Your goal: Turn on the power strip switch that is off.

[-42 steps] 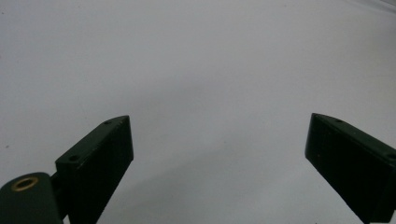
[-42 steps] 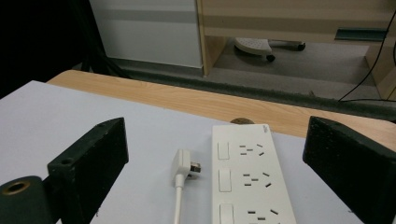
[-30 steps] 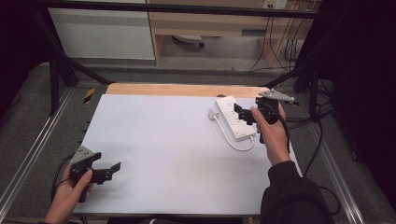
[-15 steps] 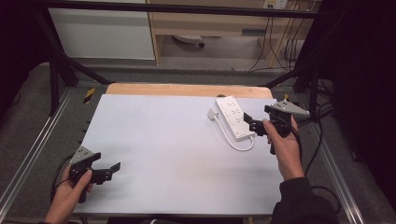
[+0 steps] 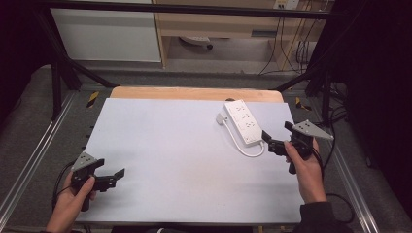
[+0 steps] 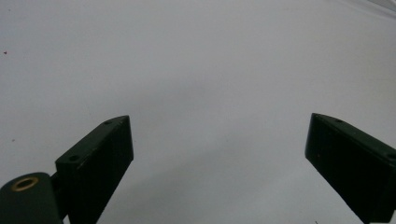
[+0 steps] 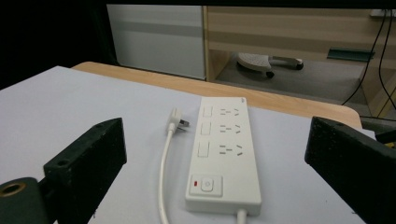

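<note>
A pale grey sheet (image 5: 184, 160) covered the table, a strip of bare wood (image 5: 194, 93) showing along its far edge, and beyond it stood a white cabinet (image 5: 107, 34) and wooden shelving (image 5: 218, 24) over grey floor. The white power strip (image 5: 244, 122) lay flat at the far right, its cord (image 5: 243, 145) looping beside it. The right gripper (image 5: 278, 139) hung just beside it, jaws wide apart; the left gripper (image 5: 112, 177) hovered near the front left corner, jaws spread too.
</note>
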